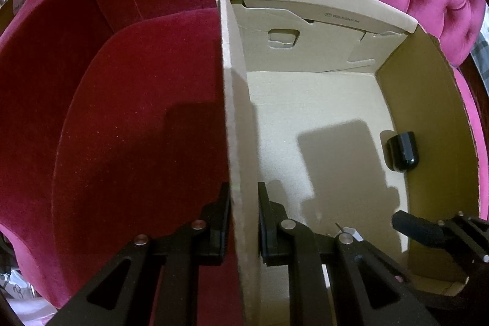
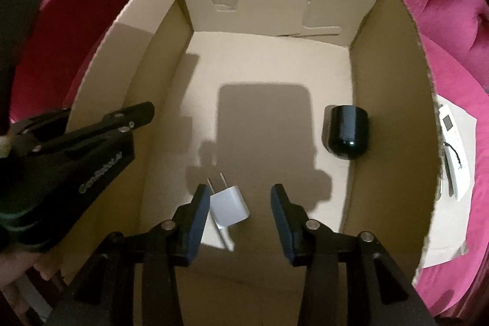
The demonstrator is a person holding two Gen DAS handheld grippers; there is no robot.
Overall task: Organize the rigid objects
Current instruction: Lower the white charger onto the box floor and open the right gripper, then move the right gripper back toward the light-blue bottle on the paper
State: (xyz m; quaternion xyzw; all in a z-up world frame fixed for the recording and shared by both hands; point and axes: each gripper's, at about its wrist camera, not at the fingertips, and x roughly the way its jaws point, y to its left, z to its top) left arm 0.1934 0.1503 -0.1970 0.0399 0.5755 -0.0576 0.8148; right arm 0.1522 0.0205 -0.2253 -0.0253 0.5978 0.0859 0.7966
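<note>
Inside box [image 2: 394, 112] walls — bare middle floor

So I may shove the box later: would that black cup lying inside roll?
Probably: the black cup lies on its side on the box's flat floor, rounded, so it could roll. Its glossy surface may slip. It looks rigid.

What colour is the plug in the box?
White plug, with metal prongs; clearest in the right wrist view.

Hidden and cut-off parts

The box [image 2: 128, 57] has its near wall lost below the frame; print on its far flap is too small to read. The remote [image 2: 455, 148] hides partly behind the box's right wall.
</note>
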